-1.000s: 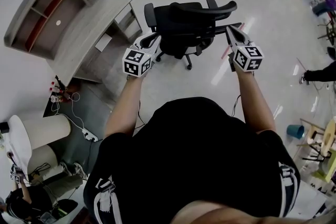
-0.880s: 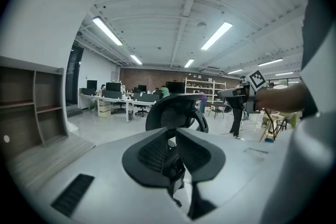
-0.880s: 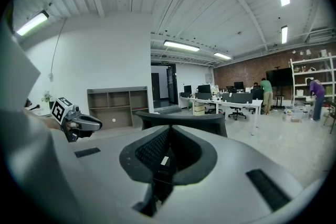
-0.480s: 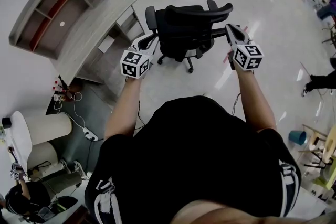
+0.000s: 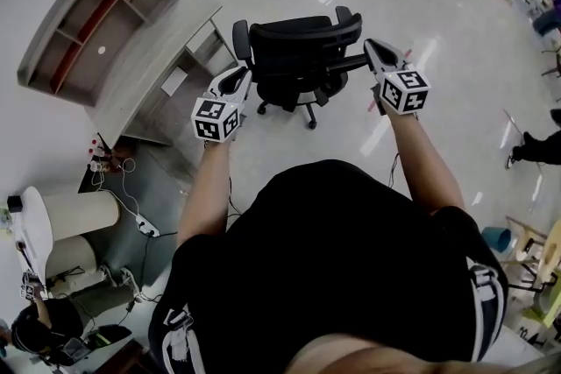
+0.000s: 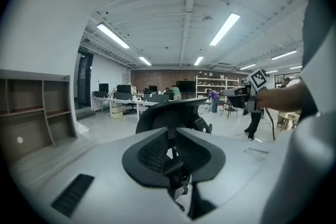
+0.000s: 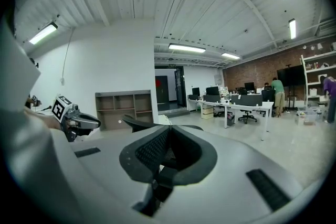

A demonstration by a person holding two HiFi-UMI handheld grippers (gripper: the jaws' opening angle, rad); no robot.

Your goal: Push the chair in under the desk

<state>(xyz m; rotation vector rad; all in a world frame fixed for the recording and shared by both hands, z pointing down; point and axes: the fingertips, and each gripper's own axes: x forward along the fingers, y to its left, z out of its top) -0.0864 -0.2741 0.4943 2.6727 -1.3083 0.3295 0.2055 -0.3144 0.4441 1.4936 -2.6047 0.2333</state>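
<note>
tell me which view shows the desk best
The head view: the desk from above, left of the chair. The left gripper view catches mainly its shelf unit at the edge; the right gripper view shows that small.

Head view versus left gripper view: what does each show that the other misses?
Only the head view shows the chair base and the floor cables by the desk. Only the left gripper view shows ceiling lights and far desks with monitors. Both show the chair, the shelves and the right claw.
</note>
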